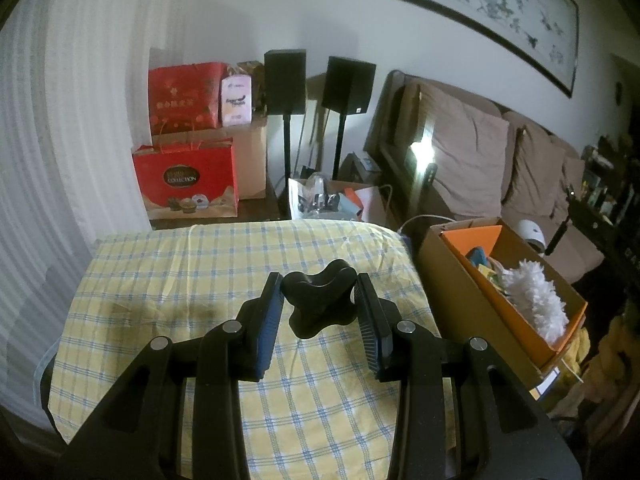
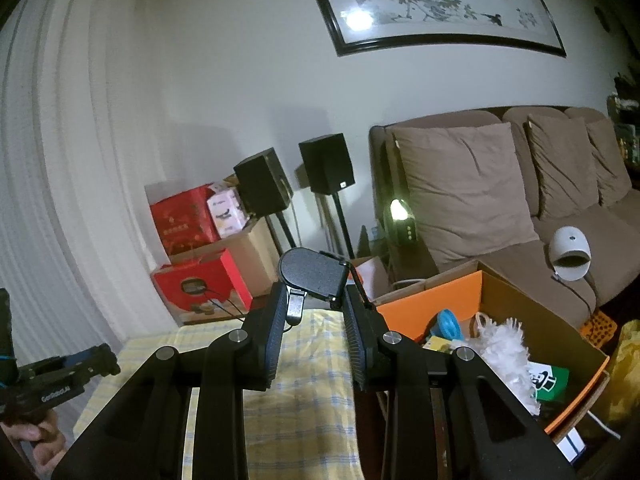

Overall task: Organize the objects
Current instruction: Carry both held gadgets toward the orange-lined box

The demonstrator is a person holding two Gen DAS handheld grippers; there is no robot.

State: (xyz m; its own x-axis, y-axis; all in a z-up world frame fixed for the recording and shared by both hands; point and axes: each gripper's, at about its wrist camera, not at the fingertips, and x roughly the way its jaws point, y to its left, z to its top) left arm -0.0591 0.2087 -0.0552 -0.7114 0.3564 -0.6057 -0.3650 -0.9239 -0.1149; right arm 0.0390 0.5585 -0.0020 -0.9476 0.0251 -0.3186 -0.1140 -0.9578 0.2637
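In the left wrist view my left gripper (image 1: 318,285) is shut on a black lobed knob (image 1: 318,306), held over the table with the yellow checked cloth (image 1: 200,272). Both blue pads press the knob's sides. My right gripper (image 2: 315,291) is shut on a flat black device (image 2: 313,268) with a rounded end, a metal clip and a thin cable hanging below it. It is held above the cloth's (image 2: 312,360) right part, beside the cardboard box (image 2: 432,294). The left gripper (image 2: 60,376) and the hand holding it (image 2: 40,438) show at the right wrist view's lower left.
An open cardboard box with an orange liner (image 1: 472,240) stands right of the table, holding a white fluffy duster (image 1: 532,296) and small items. Red gift bags (image 1: 186,178), two black speakers on stands (image 1: 286,80) and a brown sofa (image 1: 472,160) lie beyond. A white round gadget (image 2: 570,254) sits on the sofa.
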